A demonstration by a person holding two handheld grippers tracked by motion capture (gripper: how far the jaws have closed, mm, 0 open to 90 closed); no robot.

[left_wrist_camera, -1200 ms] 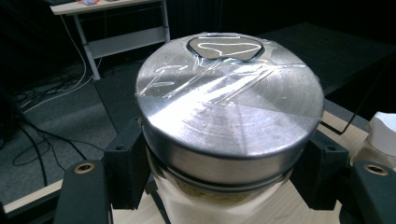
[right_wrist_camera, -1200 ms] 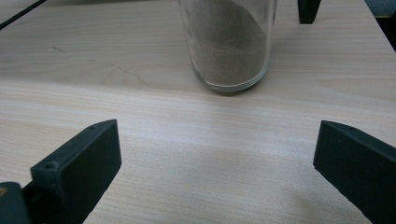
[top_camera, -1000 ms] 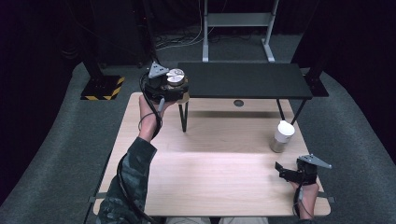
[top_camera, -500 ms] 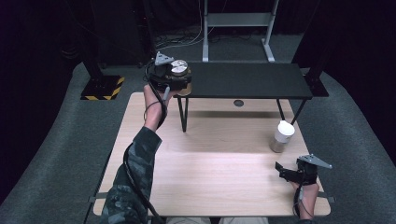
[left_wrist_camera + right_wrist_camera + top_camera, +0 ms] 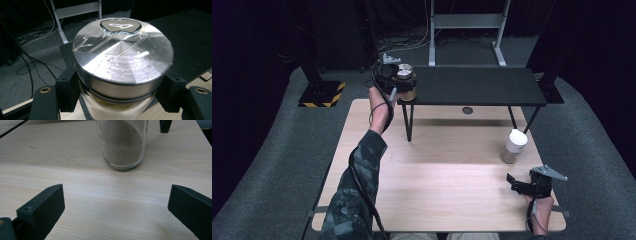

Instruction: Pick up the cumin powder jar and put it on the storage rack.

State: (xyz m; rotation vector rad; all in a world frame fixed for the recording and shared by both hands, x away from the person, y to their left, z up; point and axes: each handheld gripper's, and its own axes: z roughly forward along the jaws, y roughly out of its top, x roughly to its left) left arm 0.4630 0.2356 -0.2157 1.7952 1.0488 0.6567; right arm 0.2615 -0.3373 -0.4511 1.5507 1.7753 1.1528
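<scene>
A: What do we have, starting with the biggest thing?

B: We see the light wooden table (image 5: 437, 185) taking up the middle of the high view. At its far edge, toward twelve o'clock, stands a low black shelf (image 5: 472, 86) on thin dark legs.

A: And the arms?

B: We follow a camouflage sleeve (image 5: 357, 190) from the bottom edge up toward eleven o'clock. It ends at the left gripper (image 5: 393, 80), which sits at the shelf's left end.

A: What is in it?

B: We see its jaws clenched on a jar with a silver metal lid (image 5: 122, 56). In the left gripper view the black jaws press the jar from both sides just below the lid. The lid carries strips of clear tape and a dark patch near its far rim. Below the lid we make out a pale wrap and a tan band; we cannot tell what is inside. Whether the jar rests on the shelf or hangs just above its corner, we cannot say for sure.

A: The other hand?

B: We find the right gripper (image 5: 526, 184) at about four o'clock on the table, near the front edge, jaws spread wide with nothing between them.

A: Anything near it?

B: A glass jar of brown powder (image 5: 122, 143) with a white lid (image 5: 517, 137) stands on the table near that gripper, toward twelve o'clock from it, apart from the jaws.
</scene>
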